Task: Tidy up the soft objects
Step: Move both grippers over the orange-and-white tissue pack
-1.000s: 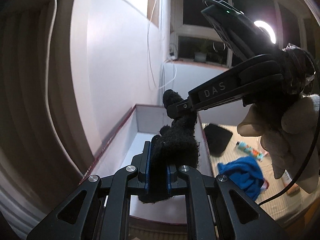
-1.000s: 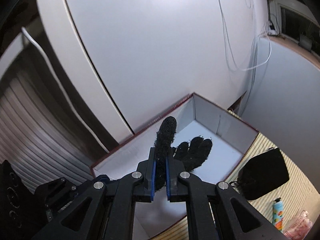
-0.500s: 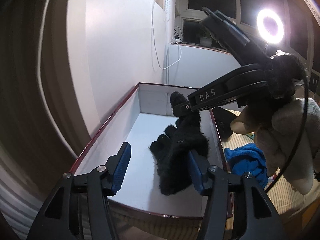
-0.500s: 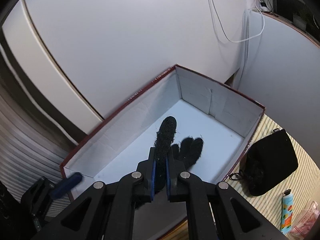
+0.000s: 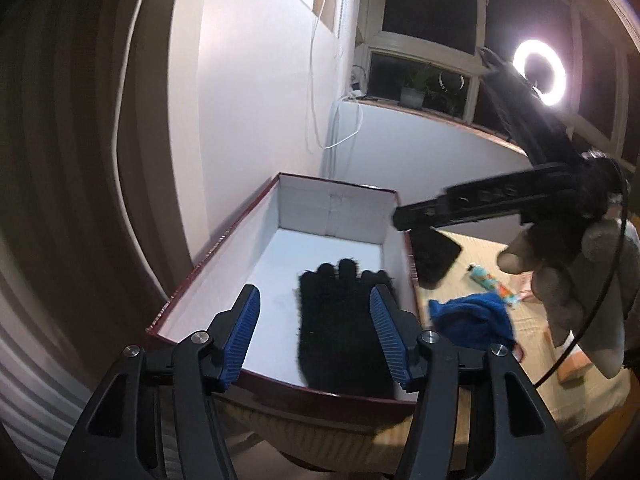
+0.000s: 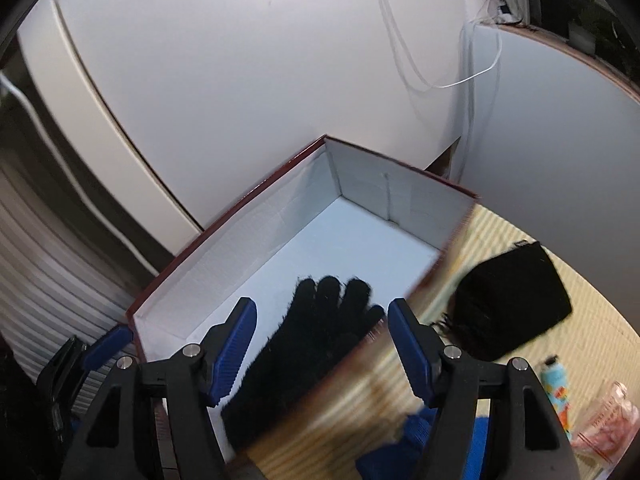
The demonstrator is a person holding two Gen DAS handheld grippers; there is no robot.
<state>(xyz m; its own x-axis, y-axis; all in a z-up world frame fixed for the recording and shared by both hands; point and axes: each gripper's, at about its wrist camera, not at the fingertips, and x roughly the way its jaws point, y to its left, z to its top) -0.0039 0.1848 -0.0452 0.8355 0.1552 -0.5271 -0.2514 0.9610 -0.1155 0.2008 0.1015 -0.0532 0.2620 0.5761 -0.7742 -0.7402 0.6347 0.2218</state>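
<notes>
Fuzzy black glove (image 5: 344,332), flat, fingers spread, inside box (image 5: 332,208)

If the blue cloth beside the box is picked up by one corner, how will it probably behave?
The blue cloth lies crumpled in soft folds on the striped mat, so it would likely hang limp. It looks knitted and fuzzy, so probably not slippery. Being flat-lying fabric, it should not roll or tip.

A room in a home is shown: a potted plant (image 5: 412,96) is set on a windowsill (image 5: 424,114) under dark panes, a ring light (image 5: 539,73) glows, and a woven mat (image 6: 592,312) is spread out
</notes>
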